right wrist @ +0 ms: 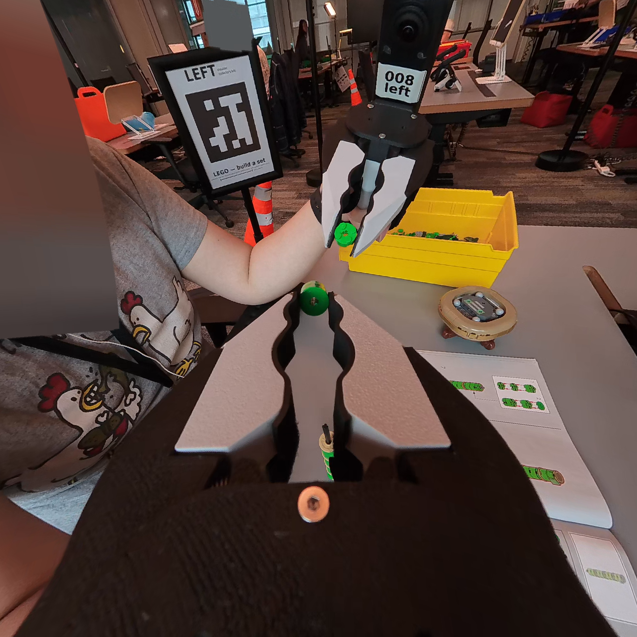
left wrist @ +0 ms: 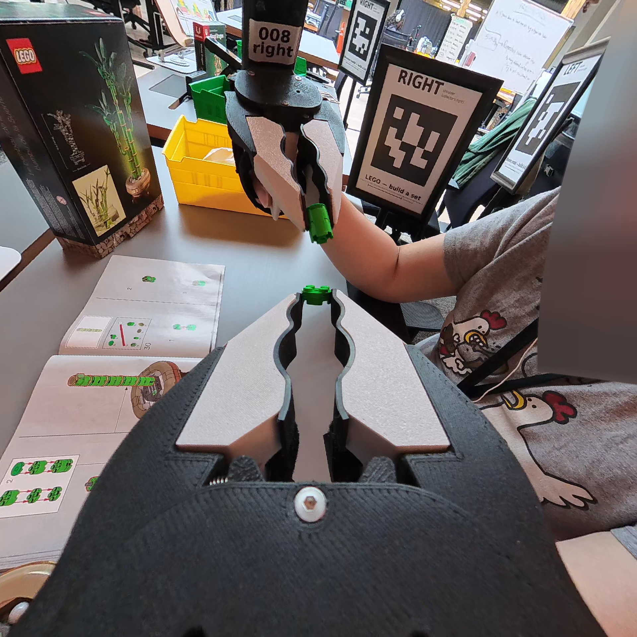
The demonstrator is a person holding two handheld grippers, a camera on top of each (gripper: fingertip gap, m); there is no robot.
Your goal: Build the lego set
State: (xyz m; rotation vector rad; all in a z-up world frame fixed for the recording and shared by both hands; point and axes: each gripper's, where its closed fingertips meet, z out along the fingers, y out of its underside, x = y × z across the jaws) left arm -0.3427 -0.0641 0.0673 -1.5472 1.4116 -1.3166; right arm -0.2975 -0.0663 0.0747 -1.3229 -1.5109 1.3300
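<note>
Left gripper (left wrist: 316,295) pinches a round plate (left wrist: 316,295); right gripper (right wrist: 314,300) pinches a green cylinder (right wrist: 313,299), long axis along its fingers. Both aloft, facing, apart, not yet aligned

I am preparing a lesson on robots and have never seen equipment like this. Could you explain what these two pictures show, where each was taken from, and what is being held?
A person holds two hand-operated tongs, one in each hand; there is no robot arm. Each picture comes from a camera on one set of tongs, looking along its fingers.

In the left wrist view, the left tongs grip a small flat round green brick. In the right wrist view, the right tongs grip a short green cylinder brick. Each view also shows the other tongs facing it.

On the grey table lie an open instruction booklet, a yellow plastic bin of pieces, a round tan built base and the set's black box.
</note>
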